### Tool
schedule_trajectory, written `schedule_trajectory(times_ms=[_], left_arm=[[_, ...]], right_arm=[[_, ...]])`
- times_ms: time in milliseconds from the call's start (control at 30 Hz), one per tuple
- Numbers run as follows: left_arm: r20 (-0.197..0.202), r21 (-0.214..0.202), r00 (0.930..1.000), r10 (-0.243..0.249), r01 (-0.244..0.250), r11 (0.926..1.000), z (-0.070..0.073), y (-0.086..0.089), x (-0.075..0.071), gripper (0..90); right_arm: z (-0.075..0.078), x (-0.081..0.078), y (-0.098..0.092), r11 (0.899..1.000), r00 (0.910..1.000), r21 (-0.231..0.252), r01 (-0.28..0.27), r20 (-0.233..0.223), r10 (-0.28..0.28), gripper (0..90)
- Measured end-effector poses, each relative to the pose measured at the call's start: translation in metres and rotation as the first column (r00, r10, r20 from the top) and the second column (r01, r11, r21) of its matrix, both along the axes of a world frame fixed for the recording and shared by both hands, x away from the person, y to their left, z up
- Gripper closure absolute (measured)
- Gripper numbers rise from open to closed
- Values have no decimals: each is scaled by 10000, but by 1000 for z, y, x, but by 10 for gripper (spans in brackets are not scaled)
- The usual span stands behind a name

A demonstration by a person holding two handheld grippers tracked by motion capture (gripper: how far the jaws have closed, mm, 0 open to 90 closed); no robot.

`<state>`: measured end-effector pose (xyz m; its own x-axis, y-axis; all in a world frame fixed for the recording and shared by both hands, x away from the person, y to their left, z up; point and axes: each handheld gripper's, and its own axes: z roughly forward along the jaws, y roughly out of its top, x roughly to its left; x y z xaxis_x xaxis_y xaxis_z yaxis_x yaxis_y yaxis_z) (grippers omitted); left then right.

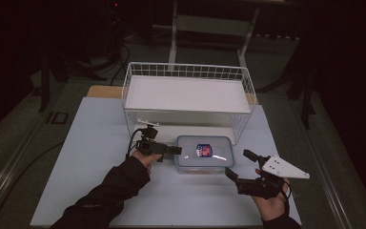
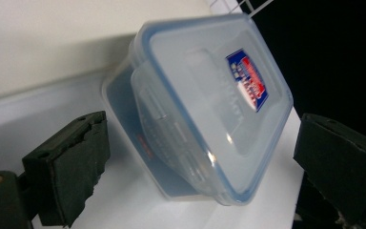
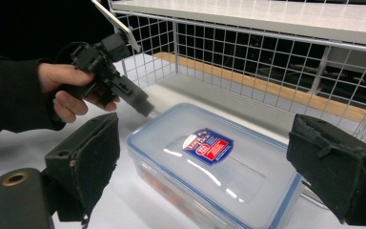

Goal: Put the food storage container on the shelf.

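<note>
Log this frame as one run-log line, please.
left gripper: open, at container's left end | right gripper: open, near its right | lidded plastic container: on table, lid on | wire basket: behind

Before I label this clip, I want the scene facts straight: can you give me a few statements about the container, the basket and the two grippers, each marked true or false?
1. The lid is on the plastic container. True.
2. The container sits inside the wire basket. False: it stands on the white table, in front of the basket.
3. The right gripper is clamped on the container. False: its jaws are spread wide, apart from the box.
4. The left gripper is at the container's left end, jaws open. True.
5. The lid carries a red and blue label. True.
6. The basket is full of boxes. False: none show in it.
</note>
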<state>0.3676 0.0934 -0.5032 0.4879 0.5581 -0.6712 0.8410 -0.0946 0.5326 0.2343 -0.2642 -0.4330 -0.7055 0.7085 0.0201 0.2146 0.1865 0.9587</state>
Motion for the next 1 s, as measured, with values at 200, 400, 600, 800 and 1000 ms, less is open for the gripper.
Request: schedule_trajectory(times_ms=[200,400,600,800,1000], left_arm=[[-1045,-277,9945,39,-69,9996,-16,-2,8,157],[-1572,-849,9871,-294,162,9963,-24,-4,11,362],[-1829,-1171,9821,-453,240,9928,-29,-2,14,438],[-1870,-1294,9807,-565,324,9911,-30,0,14,469],[-1194,-1211,9888,-892,746,9898,-22,1,7,522]], right_arm=[[-6,3,3,9992,9990,-368,123,-422,-139,106],[-10,4,4,9989,9980,-466,84,-620,-113,107],[-12,6,0,9984,9964,-543,172,-816,-216,128],[-15,18,-10,9979,9905,-579,301,-1325,-376,143],[-34,49,-26,9985,9560,-358,414,-2890,-500,158]])
